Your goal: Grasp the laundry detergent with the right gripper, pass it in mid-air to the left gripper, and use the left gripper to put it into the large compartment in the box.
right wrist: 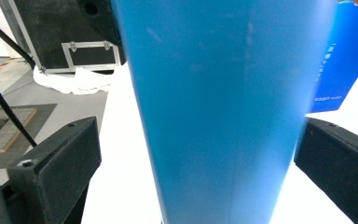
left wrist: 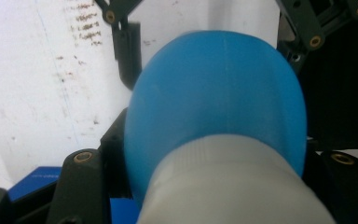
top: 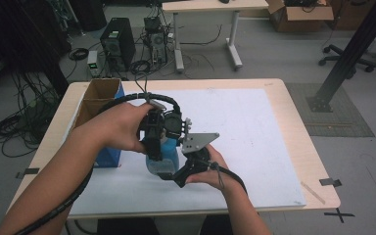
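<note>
Blue bottle (top: 160, 159) held upright at the centre of the high view, between two hand-held grippers.

In the high view, the bottle is seen over the white mat (top: 254, 137), just right of the blue carton (top: 108, 155) and the open cardboard box (top: 98, 98). The left gripper (top: 157, 128) is clamped from above on the bottle's upper end; in the left gripper view, the white cap (left wrist: 233, 186) and blue shoulder are seen gripped between the black jaws. The right gripper (top: 188, 169) is positioned low at the bottle's side. In the right gripper view, its jaws are spread wide, the bottle's blue body (right wrist: 219, 112) stands between them, and a gap is visible at each pad.
</note>
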`<state>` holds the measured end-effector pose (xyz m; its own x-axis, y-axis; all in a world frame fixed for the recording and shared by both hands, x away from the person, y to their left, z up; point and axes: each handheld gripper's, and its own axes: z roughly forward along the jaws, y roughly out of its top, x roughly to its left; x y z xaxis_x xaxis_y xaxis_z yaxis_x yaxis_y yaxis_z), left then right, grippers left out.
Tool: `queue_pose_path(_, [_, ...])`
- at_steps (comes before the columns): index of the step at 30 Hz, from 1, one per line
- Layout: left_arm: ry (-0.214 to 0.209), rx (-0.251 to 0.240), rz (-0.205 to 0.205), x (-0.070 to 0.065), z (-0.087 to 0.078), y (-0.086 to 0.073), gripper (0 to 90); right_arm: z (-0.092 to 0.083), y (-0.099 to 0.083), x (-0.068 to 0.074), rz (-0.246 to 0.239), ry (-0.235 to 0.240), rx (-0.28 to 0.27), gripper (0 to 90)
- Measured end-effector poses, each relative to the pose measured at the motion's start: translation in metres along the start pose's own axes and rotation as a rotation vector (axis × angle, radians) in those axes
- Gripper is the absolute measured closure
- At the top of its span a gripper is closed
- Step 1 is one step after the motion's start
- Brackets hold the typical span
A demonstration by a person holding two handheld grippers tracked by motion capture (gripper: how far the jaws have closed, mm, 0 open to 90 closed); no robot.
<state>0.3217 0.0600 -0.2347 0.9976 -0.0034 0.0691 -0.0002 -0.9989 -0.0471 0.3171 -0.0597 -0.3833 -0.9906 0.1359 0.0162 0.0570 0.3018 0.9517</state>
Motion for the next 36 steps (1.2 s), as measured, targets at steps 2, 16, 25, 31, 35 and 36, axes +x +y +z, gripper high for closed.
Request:
queue_pose_path(2, [0.003, -0.010, -0.003, 0.001, 0.000, -0.001, 38.6, -0.003, 0.001, -0.001, -0.004, -0.003, 0.001, 0.3])
queue_pose_path(16, [-0.011, 0.008, -0.053, 0.005, -0.005, -0.007, 38.5, -0.043, 0.006, -0.009, -0.016, -0.046, 0.043, 0.4])
queue_pose_path(25, [-0.017, 0.019, -0.149, 0.013, -0.013, -0.016, 38.4, -0.094, 0.015, -0.022, -0.024, -0.149, 0.133, 0.3])
queue_pose_path(31, [-0.017, 0.034, -0.208, 0.017, -0.018, -0.018, 38.4, -0.122, 0.022, -0.031, -0.018, -0.203, 0.230, 0.7])
queue_pose_path(35, [-0.021, 0.033, -0.267, 0.021, -0.022, -0.020, 38.4, -0.137, 0.025, -0.034, -0.018, -0.221, 0.253, 0.7])
queue_pose_path(36, [-0.022, 0.033, -0.279, 0.022, -0.023, -0.020, 38.3, -0.140, 0.026, -0.035, -0.020, -0.228, 0.266, 0.8])
